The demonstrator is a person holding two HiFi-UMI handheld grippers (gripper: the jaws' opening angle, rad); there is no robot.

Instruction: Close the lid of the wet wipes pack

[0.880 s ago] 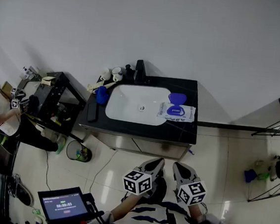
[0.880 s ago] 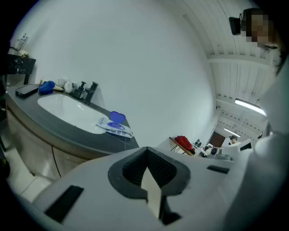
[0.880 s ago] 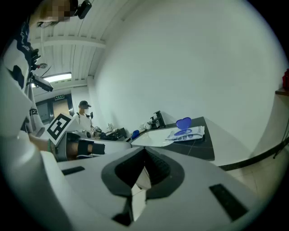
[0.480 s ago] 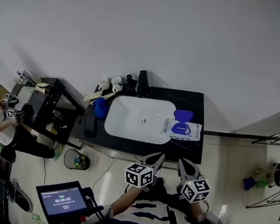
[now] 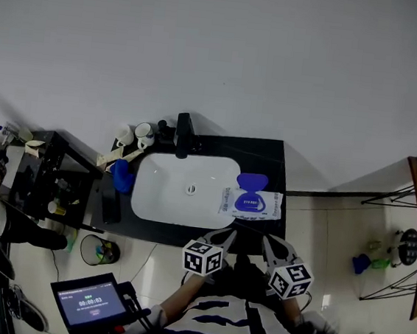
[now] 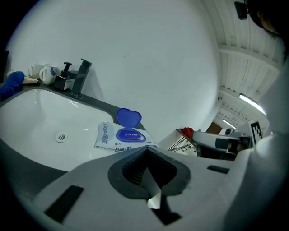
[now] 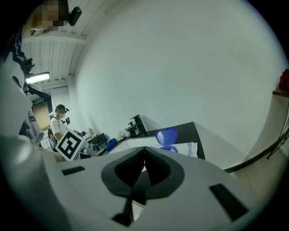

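Note:
The wet wipes pack [image 5: 253, 203] lies on the black counter to the right of the white sink [image 5: 180, 189], its blue lid [image 5: 251, 181] standing open. The pack [image 6: 122, 136] with its raised lid [image 6: 128, 117] also shows in the left gripper view, and the lid [image 7: 166, 135] in the right gripper view. My left gripper [image 5: 225, 236] and right gripper [image 5: 268, 243] are held side by side at the counter's front edge, short of the pack. Both have their jaws closed together with nothing between them.
A black faucet [image 5: 183, 135], cups [image 5: 134, 132] and a blue cloth [image 5: 121, 175] sit at the counter's back left. A black shelf rack [image 5: 44, 182] and a small bin [image 5: 98, 250] stand to the left. A person [image 7: 58, 121] stands there too. A tablet [image 5: 92, 303] is at lower left.
The view has shifted closer to the counter; both grippers have come forward from over the floor to the counter's front edge. The pack's lid stays open.

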